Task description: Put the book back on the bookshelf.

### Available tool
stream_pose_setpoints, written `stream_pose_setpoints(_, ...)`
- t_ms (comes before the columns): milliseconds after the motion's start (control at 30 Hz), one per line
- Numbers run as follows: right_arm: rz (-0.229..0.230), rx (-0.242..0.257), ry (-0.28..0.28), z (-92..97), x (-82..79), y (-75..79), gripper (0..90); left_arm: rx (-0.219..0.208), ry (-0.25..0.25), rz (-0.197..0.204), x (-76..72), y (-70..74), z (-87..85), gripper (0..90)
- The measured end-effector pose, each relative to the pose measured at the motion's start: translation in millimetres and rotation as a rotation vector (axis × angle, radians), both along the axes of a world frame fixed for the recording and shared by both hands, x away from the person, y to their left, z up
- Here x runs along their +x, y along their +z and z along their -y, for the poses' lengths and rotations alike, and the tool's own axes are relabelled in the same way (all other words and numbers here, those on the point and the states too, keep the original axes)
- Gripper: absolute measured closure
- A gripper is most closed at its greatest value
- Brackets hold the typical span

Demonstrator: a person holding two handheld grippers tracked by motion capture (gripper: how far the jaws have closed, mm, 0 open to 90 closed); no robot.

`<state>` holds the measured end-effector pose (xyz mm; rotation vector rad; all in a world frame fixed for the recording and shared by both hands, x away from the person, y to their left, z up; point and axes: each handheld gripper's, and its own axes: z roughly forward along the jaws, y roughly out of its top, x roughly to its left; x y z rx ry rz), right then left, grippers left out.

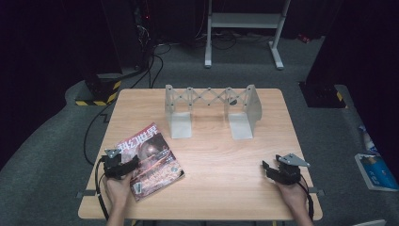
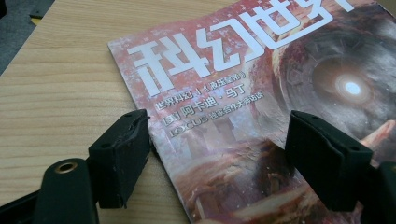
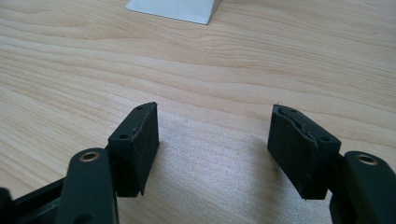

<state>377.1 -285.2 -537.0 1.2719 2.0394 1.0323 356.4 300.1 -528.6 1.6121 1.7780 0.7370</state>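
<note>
Your left hand-held gripper (image 1: 128, 165) sits at the near left of the worktop (image 1: 221, 160), its jaws spread wide over the magazine (image 1: 151, 159). In the left gripper view, one jaw stands just at the magazine's (image 2: 243, 107) spine edge, over bare wood, and the other stands over the cover art; the cover lies between them and neither pad presses on it. The magazine lies flat and face up, turned at an angle to the worktop's edges, its white title characters toward the far side. It is on the near left part of the worktop, well apart from the grey folding rack (image 1: 211, 110) that stands upright at the far middle.

Your right hand-held gripper (image 1: 270, 168) rests at the near right, well apart from the magazine. In the right gripper view its jaws are also spread, with bare wood (image 3: 215, 93) between them, and a corner of the rack's pale base plate (image 3: 175, 9) shows at the top edge.
</note>
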Motion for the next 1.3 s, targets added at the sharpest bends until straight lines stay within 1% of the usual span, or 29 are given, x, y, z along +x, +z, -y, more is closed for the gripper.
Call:
stream_pose_setpoints(133, 0.001, 0.000, 0.000, -0.2, -0.2, 0.0, 33.8, -0.001, 0.001, 0.014, -3.3, -1.1, 1.0, 23.9)
stream_pose_setpoints(200, 0.001, -0.001, 0.000, -0.2, -0.1, 0.0, 33.7, -0.003, 0.001, 0.014, -4.0, -1.2, 1.3, 24.0)
stream_pose_setpoints(233, 0.001, -0.001, 0.001, -0.1, -0.1, 0.0, 33.7, -0.007, 0.004, 0.005, -4.5, -0.2, 2.0, 24.8)
stream_pose_setpoints(267, 0.001, -0.001, 0.001, -0.1, -0.1, 0.0, 33.7, -0.007, 0.004, 0.005, -4.5, -0.2, 2.0, 25.1)
stream_pose_setpoints(300, 0.001, -0.002, 0.003, -0.1, -0.3, 0.1, 33.7, -0.004, 0.005, -0.009, -4.0, 1.4, 2.2, 25.3)
stream_pose_setpoints(333, 0.001, -0.002, 0.003, -0.1, -0.3, 0.0, 33.7, -0.005, 0.004, -0.015, -3.9, 1.9, 2.1, 25.5)
stream_pose_setpoints(567, 0.001, -0.002, 0.004, -0.1, -0.2, 0.0, 33.8, -0.006, 0.002, -0.006, -7.3, 1.3, 2.8, 26.9)
stream_pose_setpoints(700, 0.003, -0.003, 0.005, 0.0, -0.1, 0.0, 33.8, -0.004, -0.022, -0.013, -9.1, 2.0, 5.8, 26.9)
stream_pose_setpoints(800, 0.001, -0.002, 0.004, 0.0, -0.1, 0.0, 33.8, -0.003, -0.031, -0.019, -9.6, 2.6, 7.1, 27.1)
stream_pose_setpoints(967, 0.001, -0.002, 0.004, -0.1, -0.2, 0.0, 33.8, -0.006, -0.031, -0.012, -12.0, 2.0, 9.7, 27.4)
stream_pose_setpoints(1300, 0.002, -0.003, 0.005, -0.2, -0.3, 0.0, 33.8, -0.005, -0.055, -0.002, -22.1, 1.2, 15.6, 28.1)
